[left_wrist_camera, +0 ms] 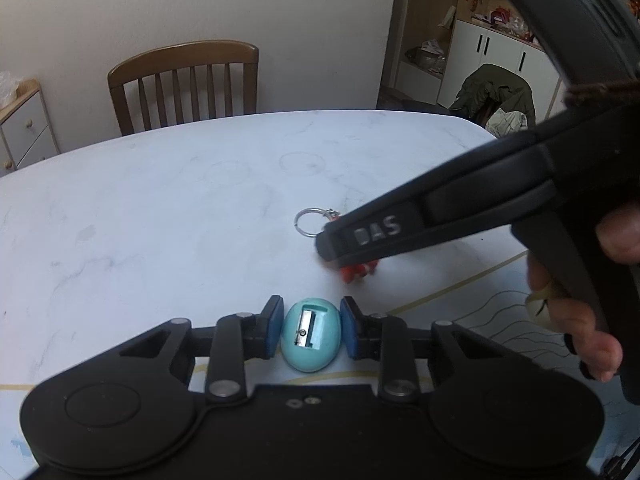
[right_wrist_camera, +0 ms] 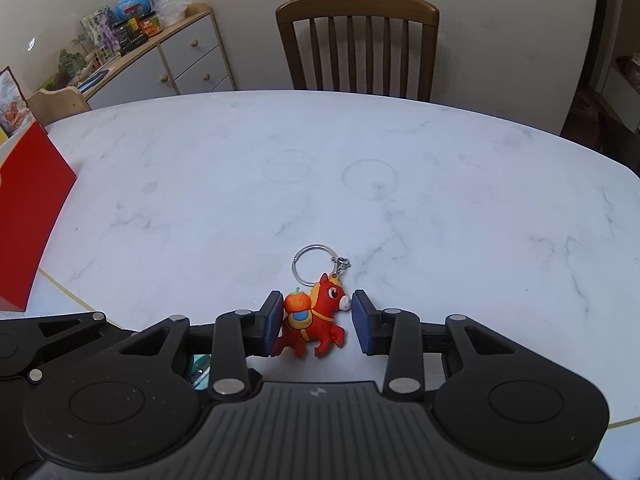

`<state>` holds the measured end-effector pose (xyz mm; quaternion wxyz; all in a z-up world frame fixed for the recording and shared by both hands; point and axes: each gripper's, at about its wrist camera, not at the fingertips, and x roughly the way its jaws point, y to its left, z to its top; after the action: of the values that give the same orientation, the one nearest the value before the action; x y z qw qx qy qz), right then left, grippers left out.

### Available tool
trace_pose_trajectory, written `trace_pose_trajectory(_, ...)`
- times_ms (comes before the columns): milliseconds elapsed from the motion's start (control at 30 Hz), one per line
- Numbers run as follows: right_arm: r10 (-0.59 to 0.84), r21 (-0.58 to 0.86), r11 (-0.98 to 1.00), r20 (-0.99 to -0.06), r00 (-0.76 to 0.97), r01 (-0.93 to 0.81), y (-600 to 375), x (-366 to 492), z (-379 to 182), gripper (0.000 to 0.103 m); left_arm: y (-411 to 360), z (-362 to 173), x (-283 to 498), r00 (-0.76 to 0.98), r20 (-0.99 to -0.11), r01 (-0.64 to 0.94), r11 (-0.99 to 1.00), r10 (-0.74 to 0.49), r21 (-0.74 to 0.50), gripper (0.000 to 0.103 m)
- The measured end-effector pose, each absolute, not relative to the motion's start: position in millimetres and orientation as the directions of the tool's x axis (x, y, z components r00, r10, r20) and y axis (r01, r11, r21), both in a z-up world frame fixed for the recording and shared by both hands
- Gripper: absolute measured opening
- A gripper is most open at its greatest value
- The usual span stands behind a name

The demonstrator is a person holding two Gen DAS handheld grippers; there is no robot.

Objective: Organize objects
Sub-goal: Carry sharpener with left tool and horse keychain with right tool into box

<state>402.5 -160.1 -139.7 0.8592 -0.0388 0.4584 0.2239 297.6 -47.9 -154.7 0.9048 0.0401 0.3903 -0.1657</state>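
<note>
Between the left gripper's [left_wrist_camera: 311, 330] blue pads sits a turquoise egg-shaped pencil sharpener [left_wrist_camera: 311, 334] on the marble table [left_wrist_camera: 160, 208]; hard, light and smooth, it looks gripped across its middle, long axis pointing away from the camera, blade slot up. Just beside it, the right gripper [right_wrist_camera: 316, 322] brackets a red rubber horse keychain [right_wrist_camera: 316, 318] lying flat, its left pad touching the rump, the right just clear of the nose. Soft and light, it is best pinched across the body; the head points right, the ring away.
</note>
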Motion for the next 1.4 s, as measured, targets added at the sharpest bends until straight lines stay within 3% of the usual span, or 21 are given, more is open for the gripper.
trace_pose_trajectory(767,0.464,0.174,0.83,-0.742,0.483,-0.53,-158,317,-47,0.036,26,-86,261,0.619,-0.75,0.174,0.971,-0.235,-0.161,0.029)
trace_pose_trajectory(1400,0.537,0.12,0.712,-0.729,0.425,-0.692,-55,236,17,0.036,142,-17,201,0.65,-0.747,0.062,0.989,-0.14,-0.132,0.029)
